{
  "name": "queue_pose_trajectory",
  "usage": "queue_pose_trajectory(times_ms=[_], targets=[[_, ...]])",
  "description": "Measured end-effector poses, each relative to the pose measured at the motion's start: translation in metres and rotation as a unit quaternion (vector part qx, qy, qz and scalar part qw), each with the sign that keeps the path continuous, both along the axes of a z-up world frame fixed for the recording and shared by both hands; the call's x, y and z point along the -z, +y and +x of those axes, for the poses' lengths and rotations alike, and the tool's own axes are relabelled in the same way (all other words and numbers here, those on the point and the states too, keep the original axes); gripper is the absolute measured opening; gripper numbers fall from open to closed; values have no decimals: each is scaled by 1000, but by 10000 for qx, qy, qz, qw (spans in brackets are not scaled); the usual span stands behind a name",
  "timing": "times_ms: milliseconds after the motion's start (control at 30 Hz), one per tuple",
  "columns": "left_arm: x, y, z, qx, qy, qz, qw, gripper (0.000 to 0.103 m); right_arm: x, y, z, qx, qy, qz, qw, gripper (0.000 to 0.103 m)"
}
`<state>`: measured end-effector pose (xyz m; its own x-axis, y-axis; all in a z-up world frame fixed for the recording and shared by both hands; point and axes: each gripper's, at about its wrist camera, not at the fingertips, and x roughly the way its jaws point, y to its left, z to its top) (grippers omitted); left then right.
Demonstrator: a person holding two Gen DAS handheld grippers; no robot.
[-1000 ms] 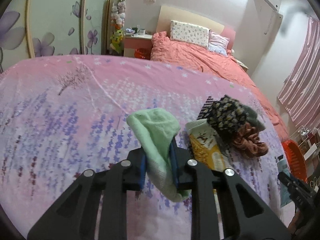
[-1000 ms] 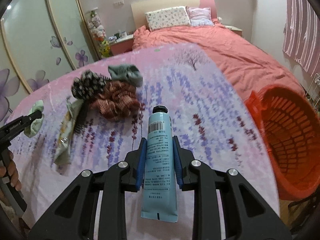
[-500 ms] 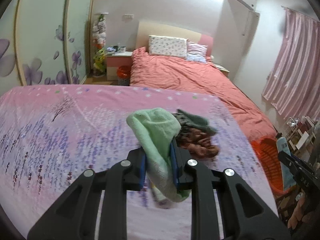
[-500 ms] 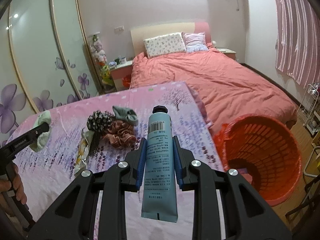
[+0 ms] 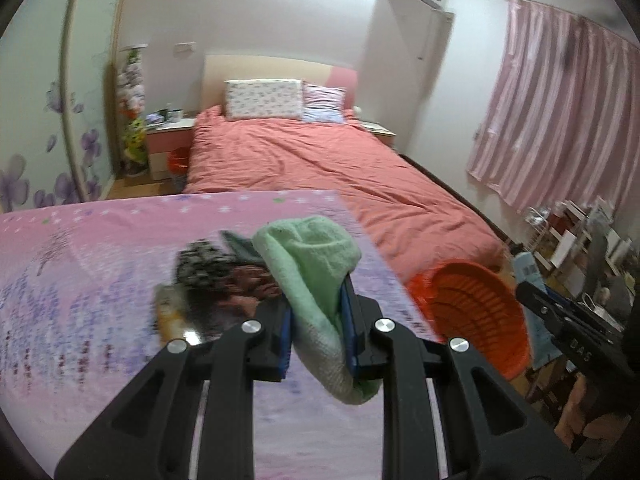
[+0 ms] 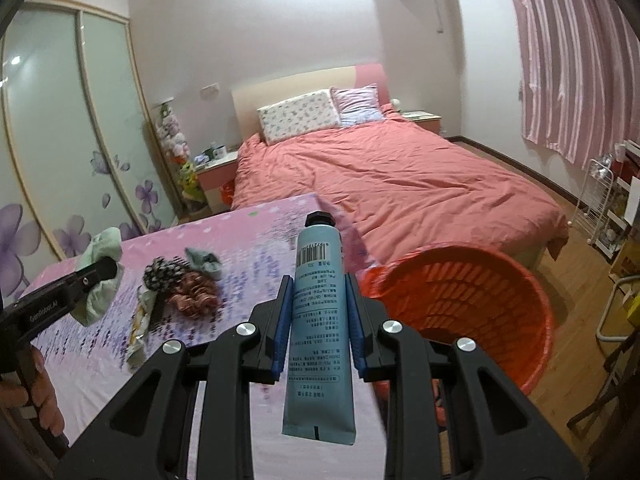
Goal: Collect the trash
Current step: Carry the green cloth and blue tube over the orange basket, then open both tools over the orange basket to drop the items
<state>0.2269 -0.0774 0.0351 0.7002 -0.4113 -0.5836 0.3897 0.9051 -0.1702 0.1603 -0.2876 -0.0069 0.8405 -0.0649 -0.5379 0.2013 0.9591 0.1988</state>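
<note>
Tongs status first: my left tongs (image 5: 316, 336) are clamped on a pale green cloth (image 5: 316, 276), and my right tongs (image 6: 318, 320) are clamped on a blue tube (image 6: 318, 320). Both sets stand narrow, pads pressing on the item between them. I hold the cloth near its middle, so one folded end bunches above the pads and the other hangs slack below; that grip, in my judgement, keeps a limp item from slipping out. I hold the tube across its body, black cap pointing away from me and crimped end toward me, so the flat sides sit square against the pads.

Both items are off the table (image 6: 256, 240), which carries a pink and lavender flowered cover. Nearer its left edge in the right wrist view, more items lie in a cluster: a yellow and white wrapper (image 6: 138, 320), a black and white patterned piece (image 6: 162, 274), a reddish-brown ruffled piece (image 6: 194, 296) and a grey-green piece (image 6: 206, 260), touching or overlapping one another. I judge these to be trash not yet collected.

Just beyond the table's right edge stands an orange basket (image 6: 480, 280), open at the top, set low beside the table so that items can be dropped in from above. I judge it to be the destination for both loads; the tube is the closer of the two to its rim.

Farther off are a bed (image 6: 380, 168) with a coral cover, then pink curtains (image 6: 576, 60).
</note>
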Motion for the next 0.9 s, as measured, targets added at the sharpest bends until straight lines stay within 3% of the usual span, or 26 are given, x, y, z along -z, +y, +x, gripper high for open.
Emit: queue_pose_trajectory(times_ms=[267, 567, 667, 733, 900], targets=[[7, -89, -7, 803, 90, -112, 9967, 21, 9, -61, -8, 438, -40, 237, 9988, 26], [31, -188, -1, 1659, 302, -141, 9856, 23, 31, -125, 4, 872, 25, 704, 9937, 26], [47, -219, 4, 1827, 406, -6, 9823, 33, 42, -141, 16, 943, 76, 771, 9925, 23], [62, -236, 8, 1858, 444, 177, 9814, 54, 50, -149, 23, 999, 132, 815, 9916, 27], [93, -240, 25, 1674, 645, 441, 9828, 63, 71, -157, 25, 1086, 335, 798, 9903, 37]])
